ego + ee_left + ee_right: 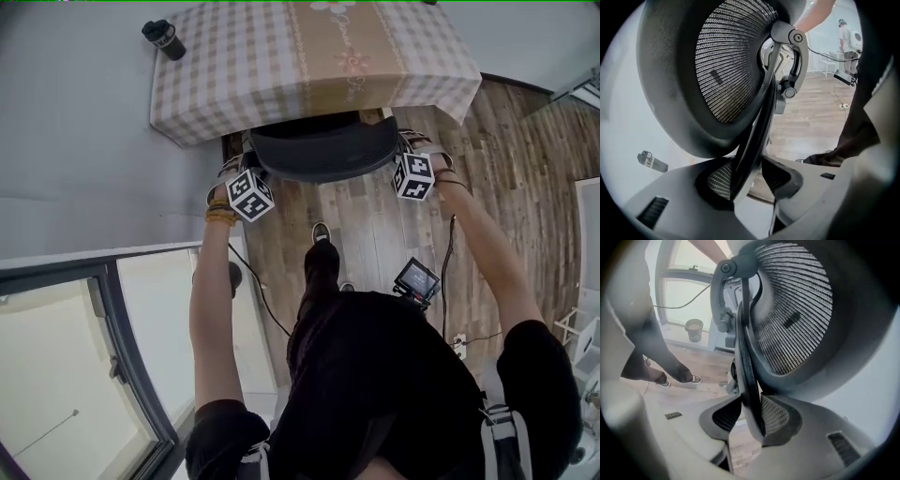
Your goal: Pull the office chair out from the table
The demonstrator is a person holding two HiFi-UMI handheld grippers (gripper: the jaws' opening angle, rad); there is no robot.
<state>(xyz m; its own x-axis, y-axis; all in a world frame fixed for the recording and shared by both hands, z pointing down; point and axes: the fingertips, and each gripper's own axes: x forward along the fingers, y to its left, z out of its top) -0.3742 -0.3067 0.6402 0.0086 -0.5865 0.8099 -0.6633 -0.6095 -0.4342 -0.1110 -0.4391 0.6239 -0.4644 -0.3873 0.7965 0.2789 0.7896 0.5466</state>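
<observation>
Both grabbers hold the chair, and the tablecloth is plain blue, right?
No. The tablecloth is beige and checked, not plain blue; the head view shows it. The left gripper and the right gripper do both hold the office chair by its back.

Homely room: cloth-covered table [234,66], wood floor [375,234], large window [56,375].

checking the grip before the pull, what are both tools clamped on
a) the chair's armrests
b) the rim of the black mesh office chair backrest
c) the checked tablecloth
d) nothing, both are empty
b: each gripper view shows the thin rim of the black mesh office chair backrest pinched between the pads of the left tool and of the right tool.
</observation>
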